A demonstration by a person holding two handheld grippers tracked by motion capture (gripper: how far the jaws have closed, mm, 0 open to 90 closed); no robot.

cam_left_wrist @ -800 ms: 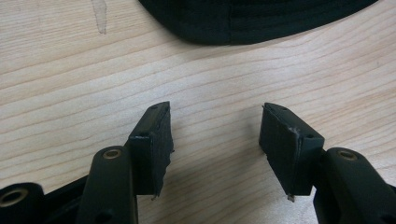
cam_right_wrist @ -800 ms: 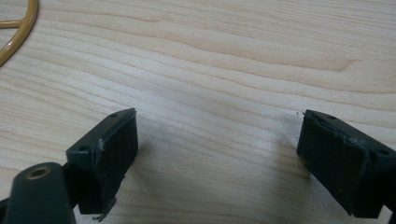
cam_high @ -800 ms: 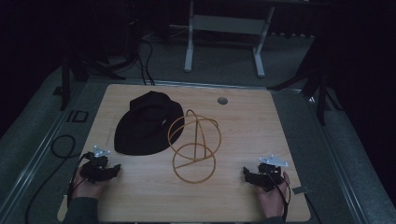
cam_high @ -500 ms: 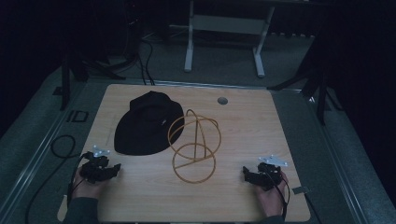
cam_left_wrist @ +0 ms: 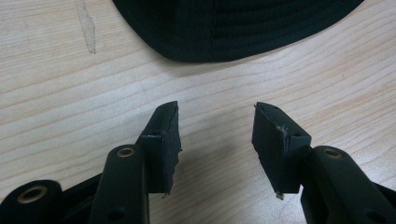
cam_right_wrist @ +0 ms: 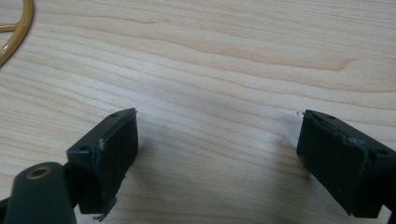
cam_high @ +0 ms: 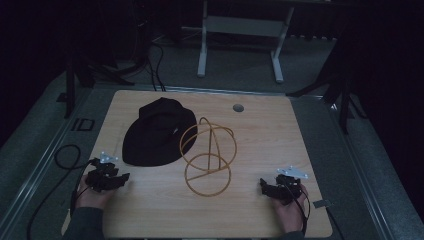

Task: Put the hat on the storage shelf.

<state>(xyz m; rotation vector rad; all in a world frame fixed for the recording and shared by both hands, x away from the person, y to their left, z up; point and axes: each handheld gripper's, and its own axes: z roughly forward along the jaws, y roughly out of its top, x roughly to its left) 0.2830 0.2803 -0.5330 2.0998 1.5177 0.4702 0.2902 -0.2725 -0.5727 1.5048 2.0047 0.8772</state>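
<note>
1. Two hand-held grippers, both low over the counter (cam_high: pixel 270 140), neither touching anything. Farthest left of the gold wire stand (cam_high: pixel 207 157): the left hand-held gripper (cam_high: pixel 122 177), held in a hand at the near edge. In the left gripper view (cam_left_wrist: pixel 215 121), jaws moderately apart with bare wood between them. Same spot and same gap as in the high view a moment earlier.

2. Next, just left of the stand and a little behind it: the black hat (cam_high: pixel 159 131), lying flat, its right brim touching or overlapping the stand's upright hoops. Cannot tell which from above. Brim edge (cam_left_wrist: pixel 233 23) close ahead of the left jaws, not yet between them. Unmoved since the earlier pictures.

3. At the middle: the stand itself, a round base ring toward the near side and crossed hoops rising behind it. Empty, nothing hung on it. No shift from before.

4. Well right of the stand, at the near edge: the right hand-held gripper (cam_high: pixel 262 185), also in a hand. Jaws spread wide in the right gripper view (cam_right_wrist: pixel 217 126), nothing between them, with a short arc of the stand's ring (cam_right_wrist: pixel 29 18) off at the upper left corner. Position as before.

5. In sum, no visible change over the last moment. Probably a pause at the very start. Likely work ahead: taking the hat by its near brim with the left jaws and setting it on the stand, perhaps steadying the ring with the right. Nothing of that begun.
</note>
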